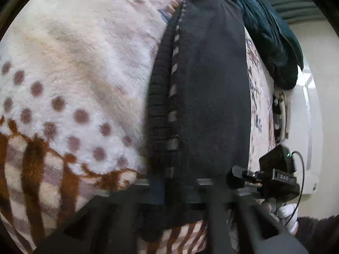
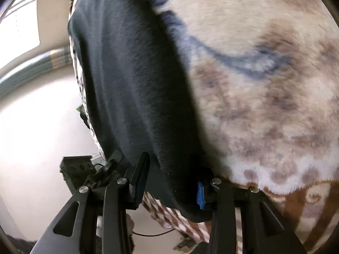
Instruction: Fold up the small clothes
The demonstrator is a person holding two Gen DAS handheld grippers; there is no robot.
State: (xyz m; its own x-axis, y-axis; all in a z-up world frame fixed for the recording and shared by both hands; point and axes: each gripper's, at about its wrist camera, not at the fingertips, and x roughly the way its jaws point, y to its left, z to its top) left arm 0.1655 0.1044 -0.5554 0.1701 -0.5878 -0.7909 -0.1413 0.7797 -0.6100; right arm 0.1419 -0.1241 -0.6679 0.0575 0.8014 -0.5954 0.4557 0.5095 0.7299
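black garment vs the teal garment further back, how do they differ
The black garment lies stretched long and fairly flat on the fleece blanket; the teal garment sits bunched in a heap. The black one reaches the near edge by both grippers; the teal one lies at the far end, untouched. Both rest on the blanket.

Black garment [image 1: 207, 89] lies on fleece blanket [image 1: 80, 63], right claw [image 1: 239, 174] at its edge.
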